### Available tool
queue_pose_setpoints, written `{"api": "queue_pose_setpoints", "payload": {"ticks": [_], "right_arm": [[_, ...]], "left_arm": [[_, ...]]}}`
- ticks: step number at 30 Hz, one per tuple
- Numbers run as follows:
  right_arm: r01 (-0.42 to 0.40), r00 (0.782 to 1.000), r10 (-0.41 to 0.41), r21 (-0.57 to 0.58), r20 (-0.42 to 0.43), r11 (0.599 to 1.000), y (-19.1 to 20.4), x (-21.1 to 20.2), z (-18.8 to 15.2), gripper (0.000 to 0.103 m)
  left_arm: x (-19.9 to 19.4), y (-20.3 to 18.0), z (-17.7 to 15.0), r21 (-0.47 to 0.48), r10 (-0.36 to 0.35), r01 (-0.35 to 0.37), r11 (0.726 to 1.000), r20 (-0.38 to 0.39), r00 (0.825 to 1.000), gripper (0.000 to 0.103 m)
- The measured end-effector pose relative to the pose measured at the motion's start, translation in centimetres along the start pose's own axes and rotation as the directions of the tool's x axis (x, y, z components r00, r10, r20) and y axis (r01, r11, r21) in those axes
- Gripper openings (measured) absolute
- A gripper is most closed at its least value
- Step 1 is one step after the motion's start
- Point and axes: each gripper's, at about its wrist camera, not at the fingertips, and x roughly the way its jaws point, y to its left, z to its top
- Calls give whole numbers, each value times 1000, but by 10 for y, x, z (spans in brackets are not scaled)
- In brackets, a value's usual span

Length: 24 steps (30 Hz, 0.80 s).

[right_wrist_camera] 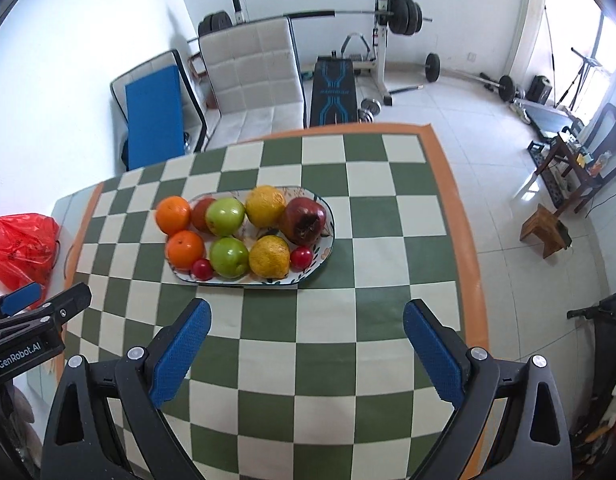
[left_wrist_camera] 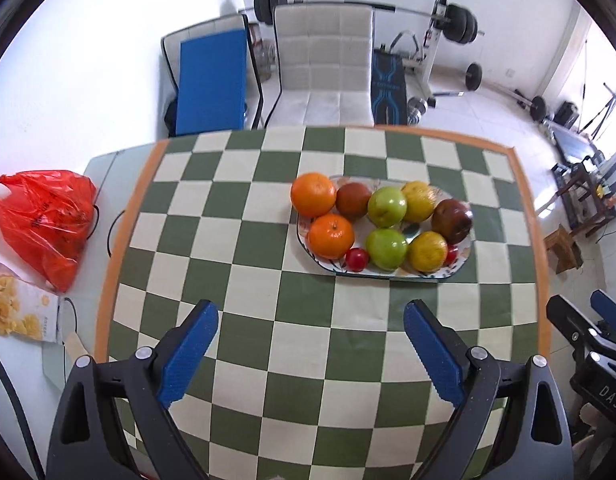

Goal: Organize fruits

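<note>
An oval patterned plate [left_wrist_camera: 461, 258] [right_wrist_camera: 325, 258] sits on the green-and-cream checked tablecloth [left_wrist_camera: 268, 344] [right_wrist_camera: 319, 344]. On it lie two oranges [left_wrist_camera: 313, 194] [right_wrist_camera: 172, 214], two green apples [left_wrist_camera: 386, 206] [right_wrist_camera: 224, 216], two yellow citrus fruits [left_wrist_camera: 427, 251] [right_wrist_camera: 269, 256], a dark red pomegranate [left_wrist_camera: 452, 220] [right_wrist_camera: 304, 220], a reddish fruit [left_wrist_camera: 352, 199] and two small red tomatoes [left_wrist_camera: 356, 259] [right_wrist_camera: 301, 257]. My left gripper [left_wrist_camera: 309, 314] hovers open, nearer than the plate, holding nothing. My right gripper [right_wrist_camera: 307, 312] is open too, just short of the plate.
A red plastic bag [left_wrist_camera: 44, 220] [right_wrist_camera: 20, 248] and a snack packet [left_wrist_camera: 16, 308] lie left of the cloth. A padded chair [left_wrist_camera: 323, 64] stands behind the table. Weight-lifting gear [right_wrist_camera: 387, 20] fills the floor beyond. A wooden stool [right_wrist_camera: 545, 232] is at the right.
</note>
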Motion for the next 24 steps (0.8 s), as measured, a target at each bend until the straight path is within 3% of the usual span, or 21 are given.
{"api": "queue_pose_setpoints", "payload": {"ticks": [15, 24], "right_arm": [[-46, 985, 50, -31, 166, 998, 22, -156, -44, 99], [-57, 972, 66, -50, 224, 997, 30, -222, -66, 99]], "left_arm": [[-130, 9, -41, 25, -72, 68, 997, 172, 982, 95], [-172, 10, -67, 21, -90, 88, 996, 221, 971, 95]]}}
